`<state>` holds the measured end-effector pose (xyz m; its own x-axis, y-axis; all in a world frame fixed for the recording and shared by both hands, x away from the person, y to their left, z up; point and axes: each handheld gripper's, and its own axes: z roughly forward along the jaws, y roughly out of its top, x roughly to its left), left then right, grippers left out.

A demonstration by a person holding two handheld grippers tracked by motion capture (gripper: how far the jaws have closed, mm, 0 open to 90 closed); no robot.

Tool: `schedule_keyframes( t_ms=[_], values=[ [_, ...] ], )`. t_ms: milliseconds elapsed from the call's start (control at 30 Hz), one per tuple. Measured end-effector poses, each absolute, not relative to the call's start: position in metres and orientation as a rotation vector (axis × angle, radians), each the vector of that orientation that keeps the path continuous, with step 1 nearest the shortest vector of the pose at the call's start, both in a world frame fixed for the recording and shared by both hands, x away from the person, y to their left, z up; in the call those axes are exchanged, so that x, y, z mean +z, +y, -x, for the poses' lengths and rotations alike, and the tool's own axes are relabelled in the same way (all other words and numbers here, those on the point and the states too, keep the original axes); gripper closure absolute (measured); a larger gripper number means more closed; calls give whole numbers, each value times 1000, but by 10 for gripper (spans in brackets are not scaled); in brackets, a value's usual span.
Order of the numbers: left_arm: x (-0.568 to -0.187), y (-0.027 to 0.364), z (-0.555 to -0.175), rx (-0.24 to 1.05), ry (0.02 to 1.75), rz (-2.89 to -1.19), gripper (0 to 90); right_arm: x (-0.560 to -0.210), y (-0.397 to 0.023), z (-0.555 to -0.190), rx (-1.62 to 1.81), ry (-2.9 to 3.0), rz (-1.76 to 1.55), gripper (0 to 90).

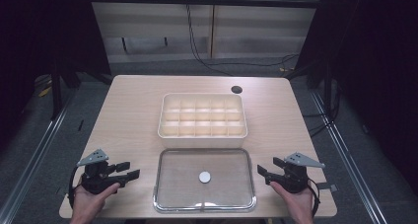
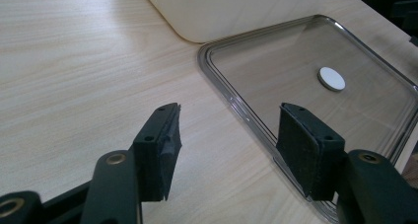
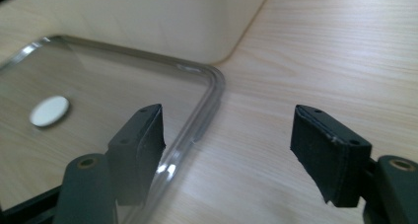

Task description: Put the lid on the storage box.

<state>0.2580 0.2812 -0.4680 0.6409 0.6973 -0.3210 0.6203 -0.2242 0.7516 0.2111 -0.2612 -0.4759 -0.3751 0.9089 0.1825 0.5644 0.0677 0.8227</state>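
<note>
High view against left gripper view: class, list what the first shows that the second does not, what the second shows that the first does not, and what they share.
High view alone: the divided compartments inside the cream organiser box, both hands holding tools, the right tool, the dark round hole in the table, and the floor cables beyond.

Left gripper view alone: the padded inner faces of the left tool, jaws wide apart with nothing between them.

Shared: the wooden table, the clear lid with its white round knob, and the box's outer wall.
</note>
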Motion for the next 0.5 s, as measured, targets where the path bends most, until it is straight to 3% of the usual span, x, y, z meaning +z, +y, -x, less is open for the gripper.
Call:
schedule_keyframes(
  t_ms=[167,500],
  values=[
    [-471,285,-262,44,1077,-1887,366,-474,-260,-207,1247,1953,-1450,336],
    [-469,280,-261,72,1054,-1941,382,-468,-253,-204,1301,2012,-1440,402]
  ],
)
